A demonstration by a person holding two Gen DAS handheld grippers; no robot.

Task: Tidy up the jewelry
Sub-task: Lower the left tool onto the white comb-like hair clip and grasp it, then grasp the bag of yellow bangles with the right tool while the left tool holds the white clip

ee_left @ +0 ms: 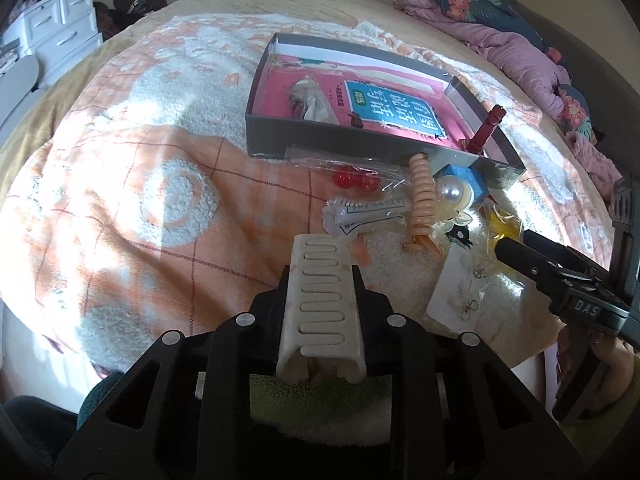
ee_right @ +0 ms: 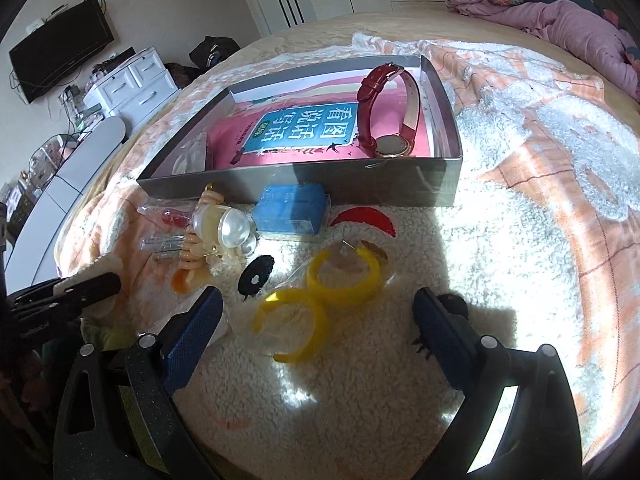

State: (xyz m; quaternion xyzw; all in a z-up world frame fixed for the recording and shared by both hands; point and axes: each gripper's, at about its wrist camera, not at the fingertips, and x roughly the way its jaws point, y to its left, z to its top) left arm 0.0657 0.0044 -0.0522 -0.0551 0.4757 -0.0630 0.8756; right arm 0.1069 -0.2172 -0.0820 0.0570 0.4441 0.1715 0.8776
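A cream hair clip (ee_left: 322, 304) is pinched between the pressed fingers of the left gripper (ee_left: 320, 280) and is held above the blanket (ee_left: 132, 184), probably so that it can be carried to the grey box (ee_left: 320, 140); the box is lying further ahead, well apart, and a red watch (ee_right: 386, 108) is already kept inside it (leaning on the wall). The right gripper (ee_right: 316, 312) is spread wide around the yellow bangles (ee_right: 320, 288), which are still in their clear bag, so a grasp seems to be prepared; the pearl clip (ee_right: 228, 226) and the blue case (ee_right: 292, 210) are left just beside the box.
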